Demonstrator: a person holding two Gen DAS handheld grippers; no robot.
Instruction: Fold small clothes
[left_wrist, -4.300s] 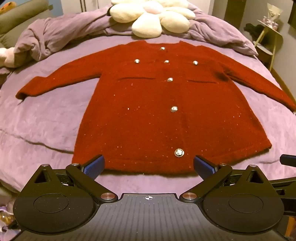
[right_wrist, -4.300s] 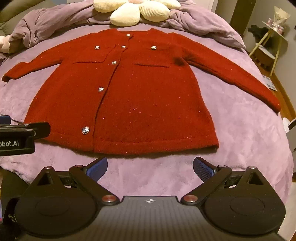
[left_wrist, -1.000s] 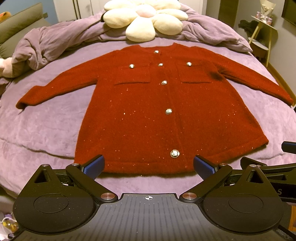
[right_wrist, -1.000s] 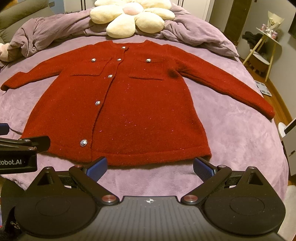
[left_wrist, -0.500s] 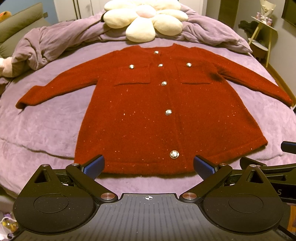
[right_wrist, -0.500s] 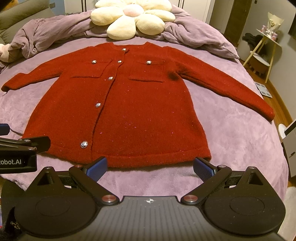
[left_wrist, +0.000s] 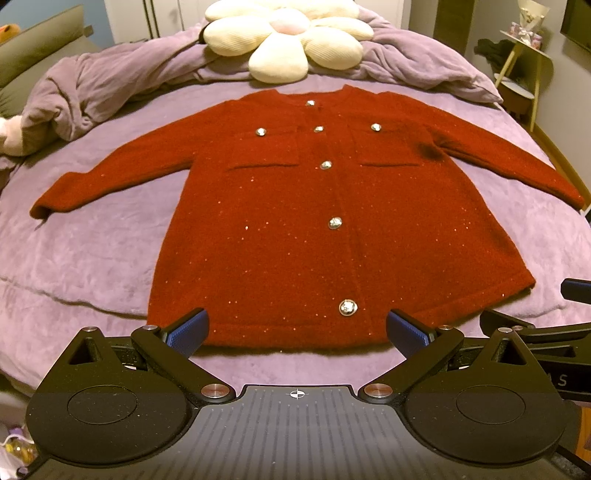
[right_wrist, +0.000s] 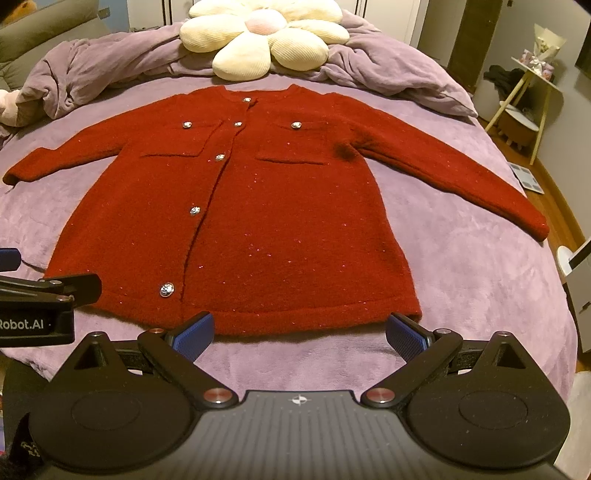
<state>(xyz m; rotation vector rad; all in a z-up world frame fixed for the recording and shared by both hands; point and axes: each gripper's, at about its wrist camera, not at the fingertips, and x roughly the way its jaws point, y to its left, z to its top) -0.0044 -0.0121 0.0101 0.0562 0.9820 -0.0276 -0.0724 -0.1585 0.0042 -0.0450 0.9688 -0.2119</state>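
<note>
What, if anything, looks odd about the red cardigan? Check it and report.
Little stands out. The red cardigan lies flat and buttoned on the purple bedspread, sleeves spread. One dark spot shows near the right armpit; whether stain or shadow, I cannot tell.

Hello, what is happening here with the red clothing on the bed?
A person holds a two-finger gripper in each hand, about to fold a red cardigan. It lies flat and buttoned on the purple bed, sleeves spread out to both sides. The left gripper and the right gripper are both open and empty, near the hem at the bed's near edge. Neither touches the cardigan, so no fold is made yet.
</note>
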